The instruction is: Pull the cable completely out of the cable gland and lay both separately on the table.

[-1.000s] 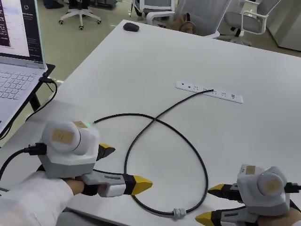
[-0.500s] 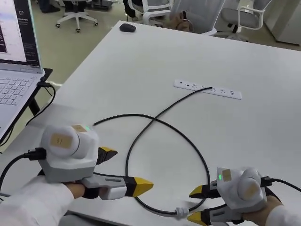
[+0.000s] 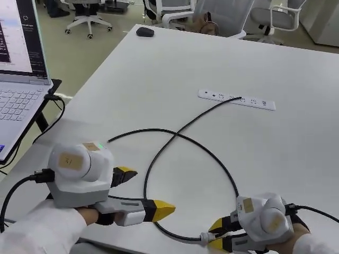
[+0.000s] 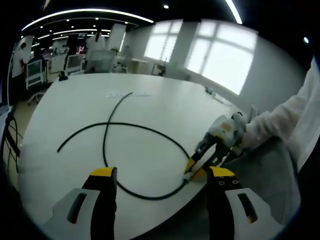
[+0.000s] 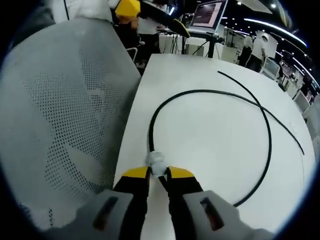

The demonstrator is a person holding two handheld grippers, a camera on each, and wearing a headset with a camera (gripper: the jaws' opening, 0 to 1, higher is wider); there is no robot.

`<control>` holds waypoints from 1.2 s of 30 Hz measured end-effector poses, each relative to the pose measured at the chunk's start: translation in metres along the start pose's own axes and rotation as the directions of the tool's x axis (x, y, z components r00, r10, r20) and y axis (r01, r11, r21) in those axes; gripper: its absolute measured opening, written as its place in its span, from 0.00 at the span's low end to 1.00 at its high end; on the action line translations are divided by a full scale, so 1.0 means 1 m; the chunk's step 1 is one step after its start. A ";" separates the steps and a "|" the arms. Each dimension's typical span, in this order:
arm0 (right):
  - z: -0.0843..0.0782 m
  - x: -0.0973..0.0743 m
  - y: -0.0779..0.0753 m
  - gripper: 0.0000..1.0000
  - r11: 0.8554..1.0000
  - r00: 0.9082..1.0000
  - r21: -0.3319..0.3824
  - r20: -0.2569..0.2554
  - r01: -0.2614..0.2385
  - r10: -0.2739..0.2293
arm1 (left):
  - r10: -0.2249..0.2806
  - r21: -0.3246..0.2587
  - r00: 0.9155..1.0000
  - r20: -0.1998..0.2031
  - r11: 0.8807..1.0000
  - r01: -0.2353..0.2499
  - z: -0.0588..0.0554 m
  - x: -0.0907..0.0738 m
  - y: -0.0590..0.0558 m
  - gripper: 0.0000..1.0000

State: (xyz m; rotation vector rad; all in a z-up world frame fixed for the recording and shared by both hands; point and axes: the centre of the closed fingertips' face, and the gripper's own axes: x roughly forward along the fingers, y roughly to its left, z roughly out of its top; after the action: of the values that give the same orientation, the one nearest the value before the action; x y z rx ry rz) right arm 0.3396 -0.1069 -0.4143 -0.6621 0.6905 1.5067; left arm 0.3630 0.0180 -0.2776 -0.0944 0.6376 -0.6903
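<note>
Head view. A white bench (image 3: 212, 58) carries a black cable (image 3: 175, 136) that runs from a white power strip (image 3: 237, 99) at the far right, crosses over itself near the middle and closes a wide loop toward the near edge. The white cable gland (image 3: 204, 239) sits on the cable at the near end of the loop, close to the near edge of the bench, with the cable threaded through it.

The right gripper (image 3: 213, 236) lies at the near right, its yellow tips drawn close together on either side of the gland. In the right gripper view the gland rests at the tips with only a narrow gap between the jaws; whether they actually pinch it cannot be told.

The left gripper (image 3: 149, 191) is at the near left, just beside the loop. Its jaws stand wide apart and hold nothing.

An open laptop (image 3: 16, 69) stands off the bench to the far left. A dark mouse (image 3: 144, 32) lies at the far corner of the bench.
</note>
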 end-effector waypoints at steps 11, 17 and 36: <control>0.038 -0.034 -0.001 0.11 0.997 0.990 0.071 0.131 0.037 -0.046 | -0.058 0.059 0.998 0.030 0.997 0.057 0.007 0.001 -0.014 0.63; 0.076 -0.062 -0.005 0.10 0.996 0.972 0.027 0.215 0.090 -0.094 | -0.200 0.102 0.978 0.064 0.976 0.193 0.016 0.006 -0.041 0.57; 0.152 -0.112 0.012 0.10 0.974 0.938 -0.151 0.326 0.170 -0.113 | -0.457 0.258 0.880 0.129 0.872 0.415 0.039 0.007 -0.094 0.17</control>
State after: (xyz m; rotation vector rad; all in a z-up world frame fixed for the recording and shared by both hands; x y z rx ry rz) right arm 0.3325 -0.0649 -0.2296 -0.5730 0.2591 1.5056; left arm 0.3365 -0.0641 -0.2229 -0.0950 0.3522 -1.1769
